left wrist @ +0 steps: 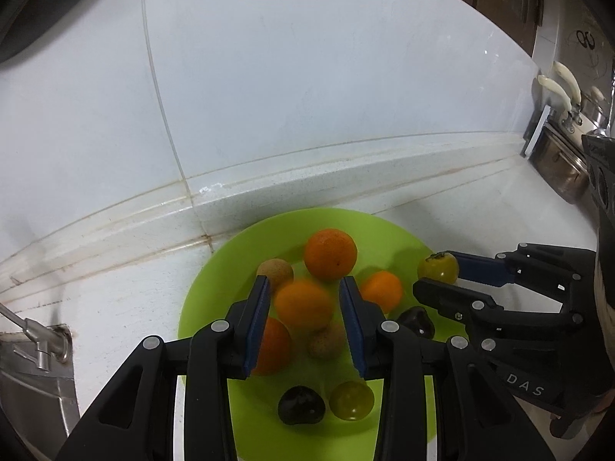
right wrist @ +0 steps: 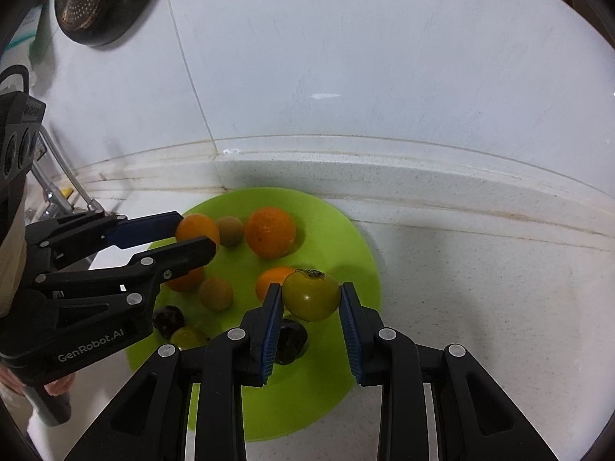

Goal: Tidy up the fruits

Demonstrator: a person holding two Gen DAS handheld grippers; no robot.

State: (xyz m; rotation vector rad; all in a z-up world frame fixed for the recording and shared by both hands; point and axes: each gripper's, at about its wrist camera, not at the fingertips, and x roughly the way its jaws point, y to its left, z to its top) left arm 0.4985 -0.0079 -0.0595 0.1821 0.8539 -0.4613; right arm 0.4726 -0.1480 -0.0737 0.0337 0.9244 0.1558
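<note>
A lime green plate [left wrist: 215,269] [right wrist: 357,253] on the white counter holds several fruits: oranges, brown round fruits, dark plums and a yellow-green fruit [left wrist: 351,400]. My left gripper [left wrist: 305,288] is shut on an orange [left wrist: 303,305] [right wrist: 196,230] and holds it above the plate. My right gripper [right wrist: 311,296] is shut on a green tomato [right wrist: 311,296] [left wrist: 438,269] over the plate's right part. A large orange [left wrist: 330,253] [right wrist: 270,232] lies at the plate's back.
A raised counter ledge [left wrist: 307,180] and white tiled wall run behind the plate. A sink with faucet [left wrist: 34,338] lies at the left. Metal pots [left wrist: 565,153] stand at the far right. A dark strainer [right wrist: 92,4] hangs on the wall.
</note>
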